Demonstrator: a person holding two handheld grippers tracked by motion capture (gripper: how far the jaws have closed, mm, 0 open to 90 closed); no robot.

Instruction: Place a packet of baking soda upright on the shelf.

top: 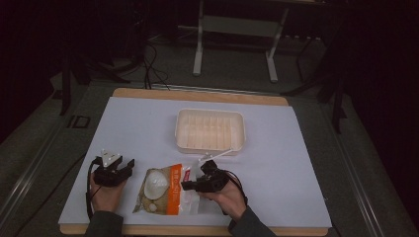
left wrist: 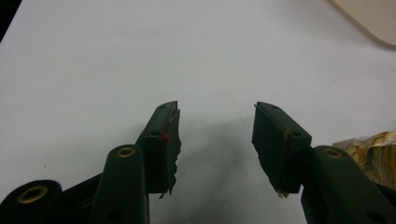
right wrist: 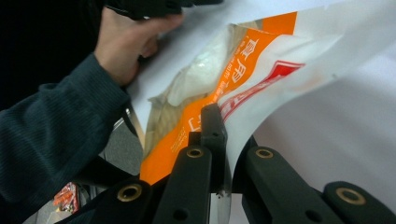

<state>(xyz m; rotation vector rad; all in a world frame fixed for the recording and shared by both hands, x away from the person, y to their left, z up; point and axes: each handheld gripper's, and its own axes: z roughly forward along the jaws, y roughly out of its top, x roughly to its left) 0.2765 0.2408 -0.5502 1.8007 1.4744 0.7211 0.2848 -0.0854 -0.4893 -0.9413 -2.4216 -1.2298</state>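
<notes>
While the right gripper (right wrist: 219, 154) pinches the bag's (top: 165, 190) edge, the left gripper (left wrist: 215, 140) waits, fingers spread and empty. Next, probably lifting it toward the tray (top: 210, 145).

Two black, matte plastic two-jaw grippers, the left gripper (top: 129, 163) topped by a grey three-cornered plate (top: 110, 158), the right gripper (top: 187, 185) trailing a black cable (top: 239, 183). Brass-coloured rivets (left wrist: 126, 151) stud the jaw arms; the pads' edges look frayed. The person wears dark blue-grey ribbed sleeves (right wrist: 51, 121).

High view above the table (top: 296, 148); both gripper views close, sharing its white surface.
</notes>
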